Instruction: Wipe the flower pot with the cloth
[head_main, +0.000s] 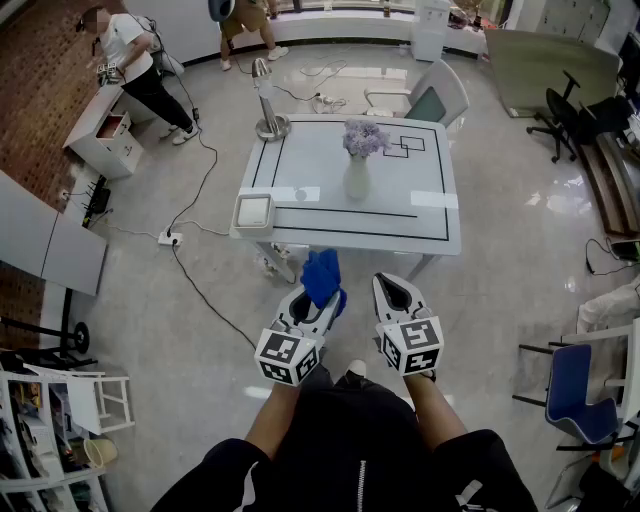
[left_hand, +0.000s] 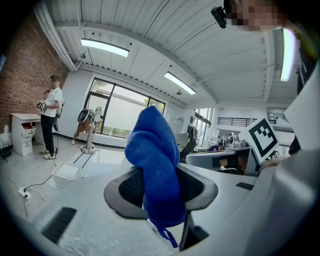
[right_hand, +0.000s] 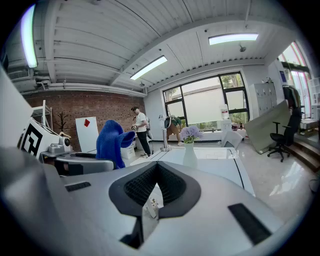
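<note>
The flower pot (head_main: 357, 177) is a white vase with purple flowers, standing upright near the middle of a white table (head_main: 430, 215) with black lines, some way ahead of me. My left gripper (head_main: 314, 303) is shut on a bunched blue cloth (head_main: 322, 275), held over the floor short of the table's near edge. In the left gripper view the cloth (left_hand: 154, 165) sticks up from between the jaws. My right gripper (head_main: 394, 293) is shut and holds nothing, level with the left. The right gripper view shows the vase (right_hand: 189, 150) ahead and the cloth (right_hand: 111, 142) to the left.
A white square tray (head_main: 254, 211) lies at the table's near left corner and a desk lamp (head_main: 268, 100) at its far left. A chair (head_main: 436, 98) stands behind the table. Cables and a power strip (head_main: 168, 238) lie on the floor left. People (head_main: 130, 62) stand beyond.
</note>
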